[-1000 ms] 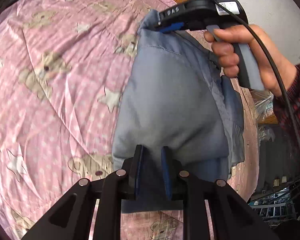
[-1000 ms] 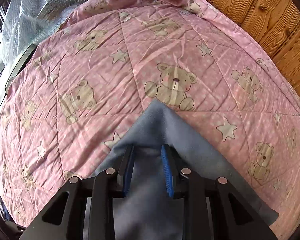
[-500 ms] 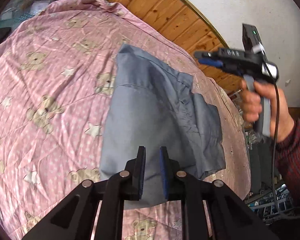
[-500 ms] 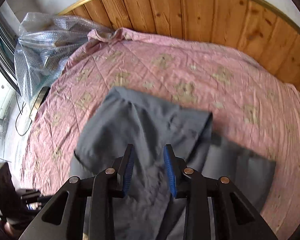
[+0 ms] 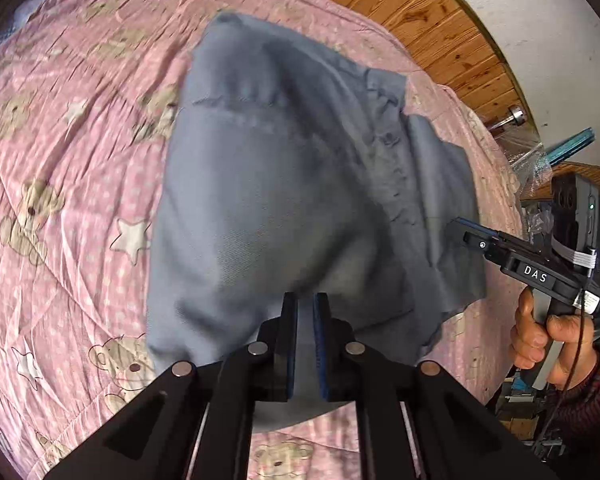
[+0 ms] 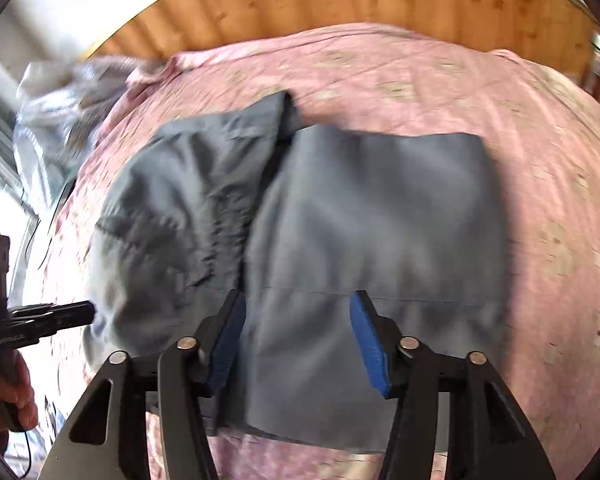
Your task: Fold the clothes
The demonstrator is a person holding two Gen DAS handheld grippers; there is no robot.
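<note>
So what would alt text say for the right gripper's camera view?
Open right gripper hovers over a grey shirt, partly folded on a pink quilt. At far left, a hand holds the left gripper at the shirt's edge.

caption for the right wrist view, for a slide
Open right claw over a grey-blue cloth garment on a pink bear-print quilt.

shirt [image 5: 284, 208]: matt grey cloth | quilt [image 5: 60, 160]: pink cotton | wall [image 5: 440, 20]: varnished wood

claws: 2 [image 5: 304, 344] [image 6: 298, 340]; grey garment: 1 [image 5: 284, 200]; pink quilt: 1 [image 5: 60, 200]; hands: 2 [image 5: 540, 340]
</note>
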